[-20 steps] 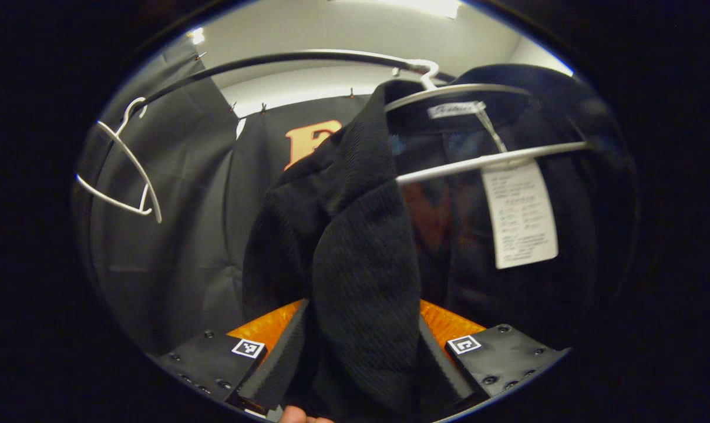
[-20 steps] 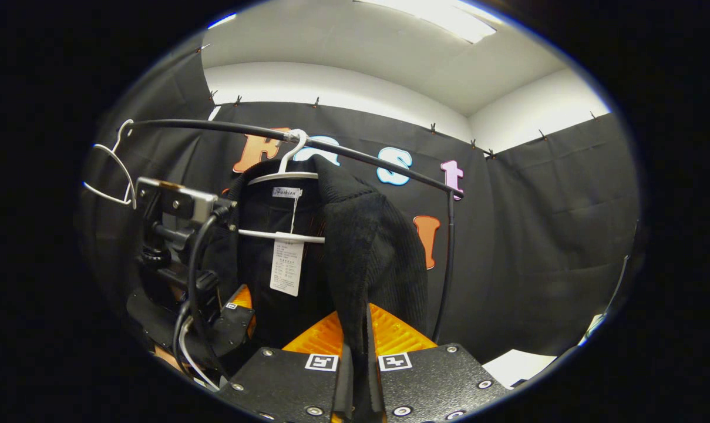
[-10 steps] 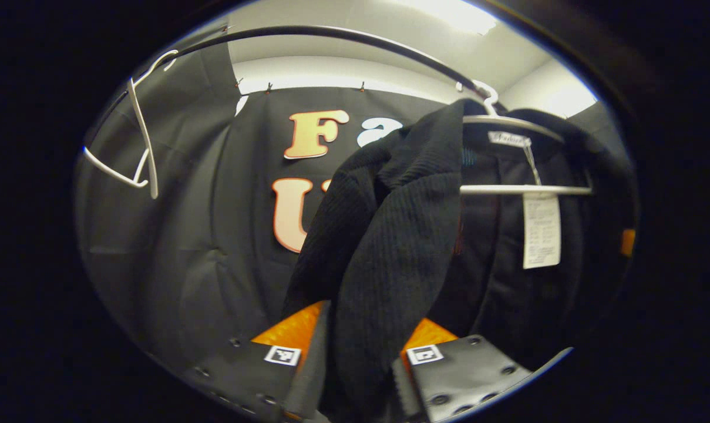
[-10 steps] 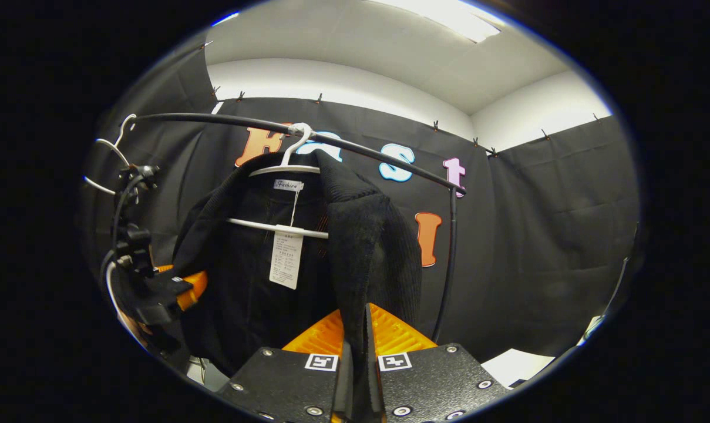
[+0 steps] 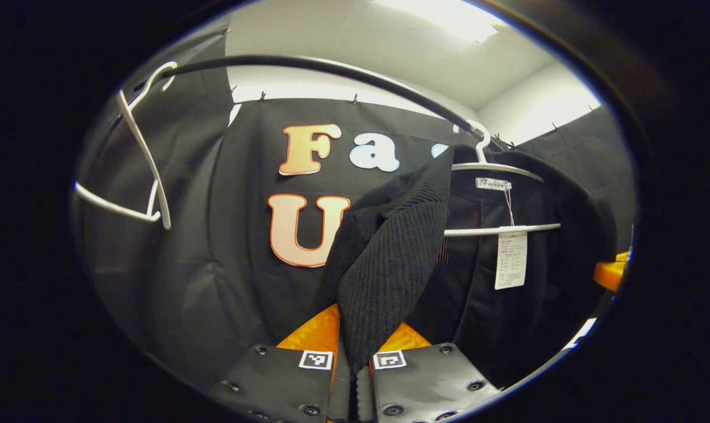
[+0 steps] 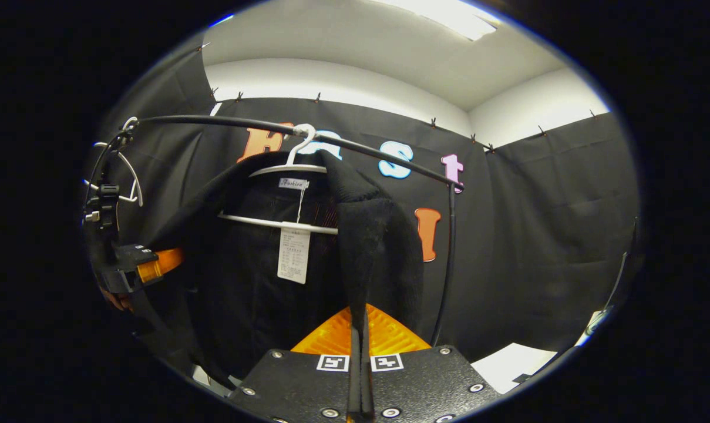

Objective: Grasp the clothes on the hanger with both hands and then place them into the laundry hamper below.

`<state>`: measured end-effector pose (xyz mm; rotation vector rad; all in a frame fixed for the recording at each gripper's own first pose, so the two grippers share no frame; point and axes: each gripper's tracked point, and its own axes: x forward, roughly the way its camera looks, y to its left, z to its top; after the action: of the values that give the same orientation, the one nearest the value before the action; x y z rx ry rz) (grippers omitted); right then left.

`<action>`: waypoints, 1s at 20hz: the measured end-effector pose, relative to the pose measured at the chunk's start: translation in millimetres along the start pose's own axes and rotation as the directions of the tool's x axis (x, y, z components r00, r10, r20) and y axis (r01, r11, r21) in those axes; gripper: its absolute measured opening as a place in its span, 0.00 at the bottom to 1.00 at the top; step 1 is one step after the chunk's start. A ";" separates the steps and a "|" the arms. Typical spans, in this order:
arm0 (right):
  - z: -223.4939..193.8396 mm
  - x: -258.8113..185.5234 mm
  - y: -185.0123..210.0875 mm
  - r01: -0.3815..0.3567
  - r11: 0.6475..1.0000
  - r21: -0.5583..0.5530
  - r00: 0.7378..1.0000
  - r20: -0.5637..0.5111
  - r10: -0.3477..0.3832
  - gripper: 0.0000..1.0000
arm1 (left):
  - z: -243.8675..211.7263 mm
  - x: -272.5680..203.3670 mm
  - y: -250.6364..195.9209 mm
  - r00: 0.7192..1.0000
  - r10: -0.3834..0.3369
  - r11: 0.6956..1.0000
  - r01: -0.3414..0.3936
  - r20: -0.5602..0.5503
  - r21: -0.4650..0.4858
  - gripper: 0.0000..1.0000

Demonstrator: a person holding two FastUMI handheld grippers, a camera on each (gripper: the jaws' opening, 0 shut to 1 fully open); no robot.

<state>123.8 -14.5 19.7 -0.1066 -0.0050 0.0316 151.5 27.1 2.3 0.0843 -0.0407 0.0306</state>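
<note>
The black cloth wall (image 6: 537, 235) hangs behind everything, with a white ceiling (image 6: 360, 53) and a lit panel above it. A dark rail (image 6: 225, 121) arcs across in front of the wall and bends down into a post at its far end.

The black coat (image 6: 255, 282) is on a white hanger (image 6: 299, 170) hooked over the rail, with its front open so the lining and the hanger's crossbar show. A white tag (image 6: 293, 255) dangles from a neck label down over the crossbar. In the left gripper view the same coat (image 5: 507, 294) fills the right half, its hanger (image 5: 490, 167) and tag (image 5: 510, 260) visible, and one ribbed front edge is drawn out from the hanger towards the camera.

The left claw (image 5: 355, 367) is pressed together on that ribbed front edge, the fabric running down into the narrow gap between the fingers. The right claw (image 6: 360, 376) is likewise pinched on the coat's other front edge, which drops straight between its closed fingers. In the right gripper view the left claw (image 6: 155, 264) also appears at the far left, at the coat's opposite side, with cables rising above it.

A second, bare white hanger (image 5: 143, 158) hangs well apart on the rail's other end.
</note>
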 end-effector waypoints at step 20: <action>166.8 57.5 -147.6 0.205 0.978 -0.038 0.957 0.219 -0.192 0.00 | 102.8 75.6 43.1 0.991 0.080 0.995 -0.085 0.106 0.043 0.11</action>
<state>184.8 -141.6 201.4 -0.1623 -0.2331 -0.1585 221.5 63.4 111.4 0.1314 -0.1482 0.1102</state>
